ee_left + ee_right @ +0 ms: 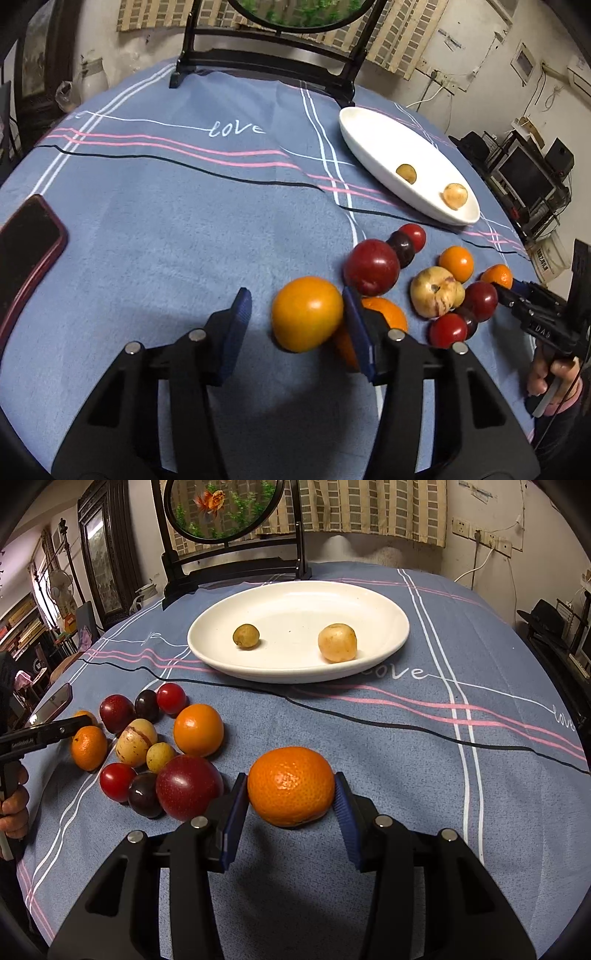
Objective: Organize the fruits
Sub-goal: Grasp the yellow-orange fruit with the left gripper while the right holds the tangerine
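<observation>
In the left wrist view my left gripper [295,325] is open, its jaws around a smooth orange fruit [307,319] on the cloth; the right pad touches it, the left stands apart. In the right wrist view my right gripper [290,805] is shut on a mandarin [291,785], both pads against it. A cluster of red, dark, orange and yellow fruits [147,746] lies left of it and also shows in the left wrist view [436,288]. A white oval plate [384,605] holds two small yellowish fruits [337,643]; it also shows in the left wrist view [358,125].
A blue checked tablecloth [184,221] covers the round table. A phone in a red case [26,251] lies at the left edge. A round mirror on a black stand [225,554] stands at the back. A black cable [369,720] crosses the cloth.
</observation>
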`<move>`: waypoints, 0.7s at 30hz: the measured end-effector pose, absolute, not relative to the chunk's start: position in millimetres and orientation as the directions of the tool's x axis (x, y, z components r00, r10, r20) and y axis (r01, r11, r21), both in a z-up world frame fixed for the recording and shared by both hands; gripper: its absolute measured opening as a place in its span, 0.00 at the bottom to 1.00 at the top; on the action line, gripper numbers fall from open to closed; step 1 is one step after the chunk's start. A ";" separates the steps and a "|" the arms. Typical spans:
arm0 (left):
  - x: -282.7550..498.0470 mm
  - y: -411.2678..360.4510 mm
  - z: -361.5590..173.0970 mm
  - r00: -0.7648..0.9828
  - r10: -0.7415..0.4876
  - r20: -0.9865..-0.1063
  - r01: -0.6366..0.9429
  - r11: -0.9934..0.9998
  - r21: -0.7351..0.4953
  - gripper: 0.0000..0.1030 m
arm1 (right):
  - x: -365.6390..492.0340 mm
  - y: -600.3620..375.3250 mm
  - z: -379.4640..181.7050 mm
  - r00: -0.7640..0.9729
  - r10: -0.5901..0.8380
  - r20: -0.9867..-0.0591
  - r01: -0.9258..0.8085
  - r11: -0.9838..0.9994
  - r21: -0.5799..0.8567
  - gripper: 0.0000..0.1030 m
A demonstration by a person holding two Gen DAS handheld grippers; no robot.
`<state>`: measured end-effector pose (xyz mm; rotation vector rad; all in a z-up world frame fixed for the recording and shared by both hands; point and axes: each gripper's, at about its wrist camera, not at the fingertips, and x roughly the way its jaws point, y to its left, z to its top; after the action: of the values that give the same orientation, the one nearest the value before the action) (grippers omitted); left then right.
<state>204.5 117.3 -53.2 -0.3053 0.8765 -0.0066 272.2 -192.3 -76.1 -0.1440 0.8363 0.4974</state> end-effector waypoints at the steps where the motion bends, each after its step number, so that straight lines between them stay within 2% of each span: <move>1: 206.5 117.2 -53.6 0.640 -0.125 -0.758 -0.120 0.959 -0.259 0.51 | 272.1 -192.2 -76.1 0.564 0.365 -0.741 -0.476 0.876 0.070 0.45; 5: 214.4 116.7 -55.7 0.632 -0.098 -0.768 -0.148 0.958 -0.245 0.50 | 271.3 -192.2 -76.7 0.565 0.361 -0.741 -0.477 0.876 0.063 0.45; 7: 208.9 113.6 -53.8 0.635 -0.117 -0.764 -0.126 0.959 -0.252 0.38 | 271.2 -191.8 -76.8 0.565 0.362 -0.741 -0.477 0.877 0.064 0.45; 11: 199.7 118.0 -54.6 0.642 -0.143 -0.753 -0.139 0.944 -0.298 0.38 | 270.4 -191.9 -76.7 0.565 0.361 -0.742 -0.477 0.877 0.063 0.45; 21: 197.1 120.3 -53.7 0.658 -0.132 -0.741 -0.159 0.938 -0.309 0.37 | 269.3 -192.9 -75.4 0.571 0.368 -0.734 -0.477 0.876 0.068 0.45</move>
<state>197.1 120.3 -53.7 -0.3661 0.8572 0.0156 269.3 -192.9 -75.4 -0.1430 0.8254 0.4979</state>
